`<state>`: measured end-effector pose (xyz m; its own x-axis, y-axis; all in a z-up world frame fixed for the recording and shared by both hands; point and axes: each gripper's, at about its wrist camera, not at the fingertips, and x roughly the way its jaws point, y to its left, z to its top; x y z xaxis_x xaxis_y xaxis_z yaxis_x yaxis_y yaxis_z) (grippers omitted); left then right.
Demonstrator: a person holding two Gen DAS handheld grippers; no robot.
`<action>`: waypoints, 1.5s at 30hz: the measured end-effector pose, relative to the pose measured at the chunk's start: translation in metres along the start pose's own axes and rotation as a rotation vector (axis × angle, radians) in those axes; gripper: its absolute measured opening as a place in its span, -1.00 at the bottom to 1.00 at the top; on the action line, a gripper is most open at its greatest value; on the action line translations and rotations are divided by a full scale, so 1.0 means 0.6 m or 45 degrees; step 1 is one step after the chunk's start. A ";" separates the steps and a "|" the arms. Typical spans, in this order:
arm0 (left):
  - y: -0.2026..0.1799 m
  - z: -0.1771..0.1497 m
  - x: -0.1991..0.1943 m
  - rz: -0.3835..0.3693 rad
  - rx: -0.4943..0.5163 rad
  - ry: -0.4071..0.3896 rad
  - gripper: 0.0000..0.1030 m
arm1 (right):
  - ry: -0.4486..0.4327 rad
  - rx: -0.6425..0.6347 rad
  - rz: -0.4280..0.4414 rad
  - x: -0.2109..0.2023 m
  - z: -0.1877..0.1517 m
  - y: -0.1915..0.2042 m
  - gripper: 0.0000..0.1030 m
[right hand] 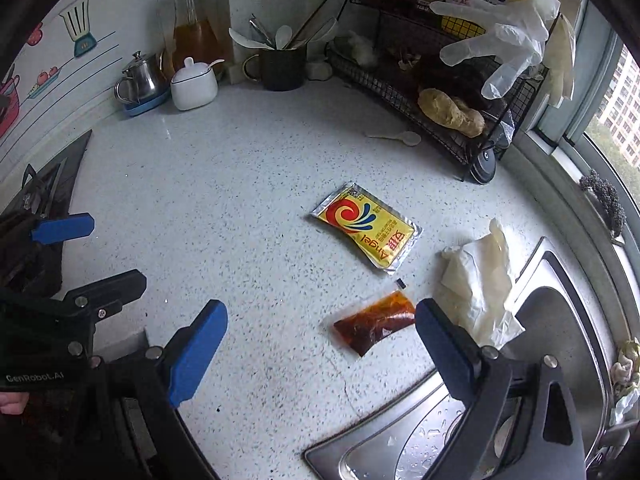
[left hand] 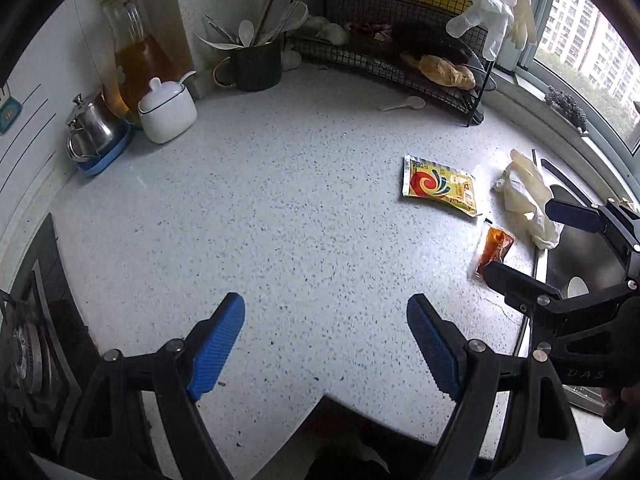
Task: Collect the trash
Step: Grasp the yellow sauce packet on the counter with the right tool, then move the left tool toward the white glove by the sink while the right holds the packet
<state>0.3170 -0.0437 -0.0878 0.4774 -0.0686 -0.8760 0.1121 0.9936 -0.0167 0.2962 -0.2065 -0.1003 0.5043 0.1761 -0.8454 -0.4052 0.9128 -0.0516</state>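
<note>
Nothing looks collected yet. The left gripper (left hand: 326, 344) and right gripper (right hand: 320, 356) both hang with jaws wide apart and empty. On the counter (right hand: 256, 184) the yellow packet (right hand: 366, 226) lies at twelve o'clock of the right gripper, the red sauce sachet (right hand: 374, 322) closest, the crumpled tissue (right hand: 476, 280) at two o'clock (by the sink (right hand: 560, 312)). All three remain.
</note>
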 end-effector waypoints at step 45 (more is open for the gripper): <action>-0.004 0.122 0.197 -0.007 -0.037 0.182 0.59 | 0.227 -0.203 0.208 0.203 0.112 -0.080 -0.28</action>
<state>0.4372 -0.0607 -0.1560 0.3477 -0.0629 -0.9355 0.0882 0.9955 -0.0342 0.4284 -0.2042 -0.1652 0.2862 0.2356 -0.9288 -0.5920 0.8056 0.0219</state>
